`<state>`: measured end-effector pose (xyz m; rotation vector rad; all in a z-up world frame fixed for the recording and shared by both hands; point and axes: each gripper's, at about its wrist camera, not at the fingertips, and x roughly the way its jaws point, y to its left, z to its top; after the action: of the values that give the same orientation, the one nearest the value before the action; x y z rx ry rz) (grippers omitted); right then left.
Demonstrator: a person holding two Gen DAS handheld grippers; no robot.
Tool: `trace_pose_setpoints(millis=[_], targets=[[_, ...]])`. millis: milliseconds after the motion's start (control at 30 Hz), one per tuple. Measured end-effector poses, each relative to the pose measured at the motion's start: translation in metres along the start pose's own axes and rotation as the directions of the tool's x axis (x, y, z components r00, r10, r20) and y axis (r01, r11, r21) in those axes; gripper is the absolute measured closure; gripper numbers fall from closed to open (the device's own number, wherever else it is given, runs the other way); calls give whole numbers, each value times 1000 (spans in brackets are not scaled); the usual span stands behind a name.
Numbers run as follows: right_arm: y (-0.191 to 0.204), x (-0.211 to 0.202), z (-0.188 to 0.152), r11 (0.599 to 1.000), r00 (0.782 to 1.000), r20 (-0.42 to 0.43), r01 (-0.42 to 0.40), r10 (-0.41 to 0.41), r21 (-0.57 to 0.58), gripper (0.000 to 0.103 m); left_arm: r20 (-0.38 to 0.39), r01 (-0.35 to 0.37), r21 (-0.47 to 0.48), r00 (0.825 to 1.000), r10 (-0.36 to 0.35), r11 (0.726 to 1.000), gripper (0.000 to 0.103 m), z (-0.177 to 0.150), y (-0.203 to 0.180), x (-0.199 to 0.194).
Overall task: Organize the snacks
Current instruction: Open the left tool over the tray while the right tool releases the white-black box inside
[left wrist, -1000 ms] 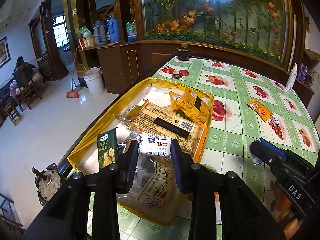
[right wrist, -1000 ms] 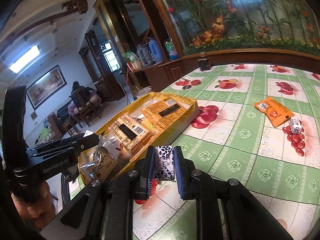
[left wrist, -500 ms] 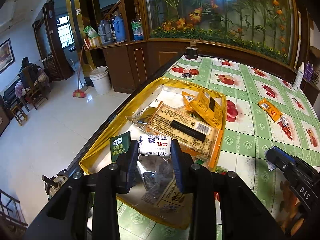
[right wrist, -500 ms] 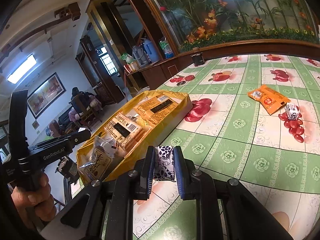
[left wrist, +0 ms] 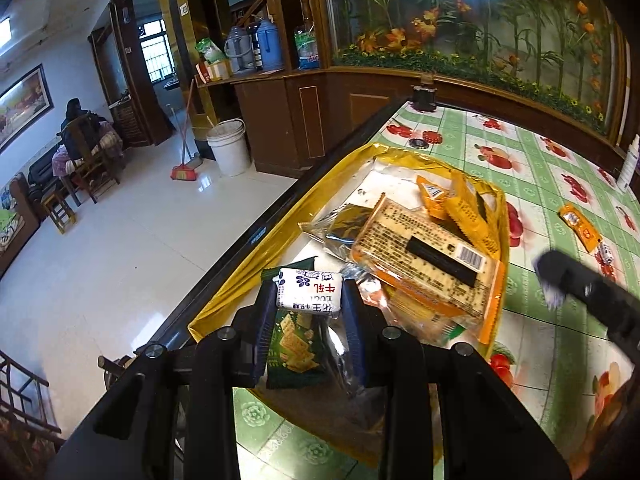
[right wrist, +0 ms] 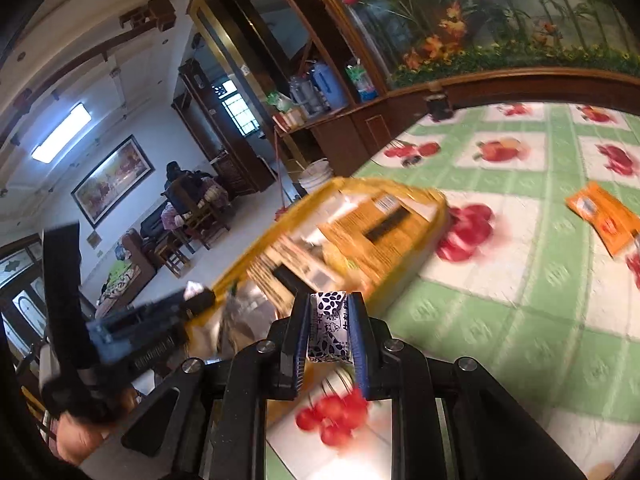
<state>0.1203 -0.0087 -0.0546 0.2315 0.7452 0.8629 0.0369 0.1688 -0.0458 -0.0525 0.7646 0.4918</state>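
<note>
My left gripper (left wrist: 310,294) is shut on a white candy (left wrist: 310,290) with a blue flower print and red characters, held over the near end of the yellow tray (left wrist: 240,280). Under it lie a green cracker packet (left wrist: 294,350), a large orange cracker pack (left wrist: 428,268) and several orange packets (left wrist: 464,208). My right gripper (right wrist: 330,326) is shut on a second white-and-blue candy (right wrist: 329,326), just right of the tray's (right wrist: 400,276) near corner and above the tablecloth. The left gripper (right wrist: 132,332) shows blurred at the left of the right wrist view.
An orange snack packet (left wrist: 580,226) and a small wrapped candy (left wrist: 606,252) lie on the green fruit-print tablecloth (left wrist: 536,172) to the right. The table's dark left edge (left wrist: 248,240) drops to a tiled floor. A white bottle (left wrist: 628,168) stands far right.
Both grippers have moved left toward the tray with their candies. The left one now hangs over the green cracker packet; the right one has come close to the tray's corner.
</note>
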Motion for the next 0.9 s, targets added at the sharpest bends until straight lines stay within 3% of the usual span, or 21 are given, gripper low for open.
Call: trace_pose_setpoints(millis=[167, 333, 433, 500, 567, 667, 900], targets=[[15, 37, 27, 999, 1000, -19, -20, 19, -29, 83, -32, 1, -40, 999, -2, 999, 72, 12, 8, 20], [18, 72, 38, 1000, 998, -60, -17, 15, -20, 81, -79, 42, -94, 996, -50, 995, 72, 22, 17, 40], [16, 81, 38, 1000, 997, -78, -11, 11, -1, 79, -100, 68, -109, 992, -79, 992, 65, 22, 17, 44], [15, 79, 37, 1000, 997, -72, -11, 12, 8, 67, -84, 60, -103, 994, -69, 993, 39, 21, 15, 39], [13, 72, 38, 1000, 999, -55, -2, 3, 7, 57, -54, 42, -98, 997, -48, 994, 26, 21, 14, 32], [5, 53, 41, 1000, 1000, -20, -4, 4, 22, 54, -21, 48, -104, 999, -50, 993, 25, 25, 12, 20], [-40, -1, 34, 994, 996, 32, 86, -88, 67, 52, 13, 131, -100, 991, -131, 986, 25, 33, -16, 2]])
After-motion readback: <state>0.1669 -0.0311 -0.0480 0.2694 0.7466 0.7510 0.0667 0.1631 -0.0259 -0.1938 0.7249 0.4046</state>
